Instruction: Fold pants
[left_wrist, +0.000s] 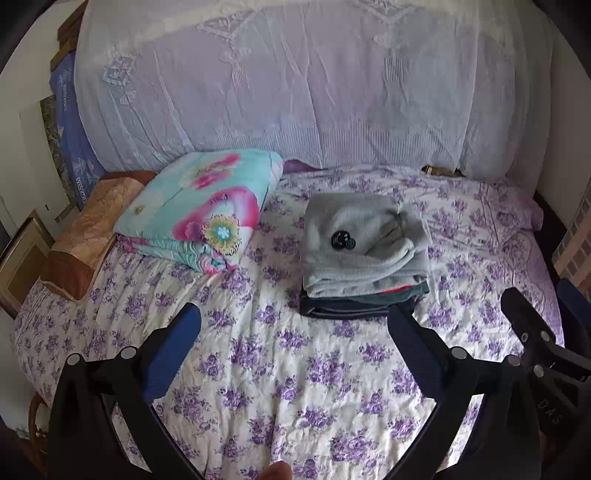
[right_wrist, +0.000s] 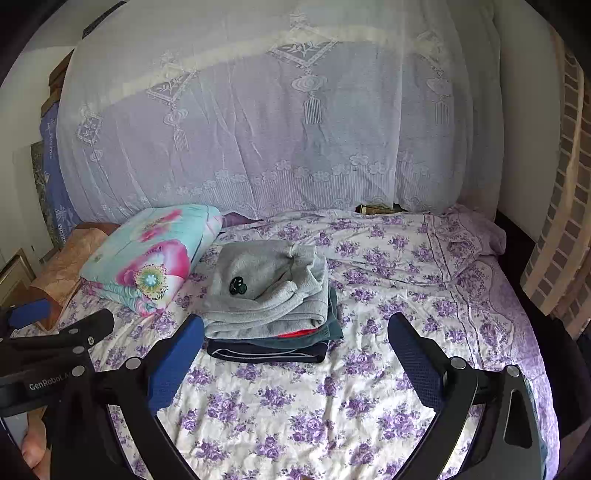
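Observation:
Folded grey pants (left_wrist: 364, 243) with a small dark smiley patch lie on top of a stack of folded dark clothes (left_wrist: 354, 308) on the bed. They also show in the right wrist view (right_wrist: 266, 286), with the dark stack (right_wrist: 269, 349) under them. My left gripper (left_wrist: 295, 325) is open and empty, held above the sheet just in front of the stack. My right gripper (right_wrist: 295, 332) is open and empty, its left finger close to the stack's front left corner. The right gripper's finger (left_wrist: 528, 321) shows at the right edge of the left view.
A bed with a white sheet printed with purple flowers (left_wrist: 280, 373). A folded turquoise and pink floral blanket (left_wrist: 199, 206) lies left of the stack. A brown pillow (left_wrist: 92, 221) sits at the left edge. A white lace cover (left_wrist: 295, 92) rises behind. A brick-patterned curtain (right_wrist: 561, 221) hangs right.

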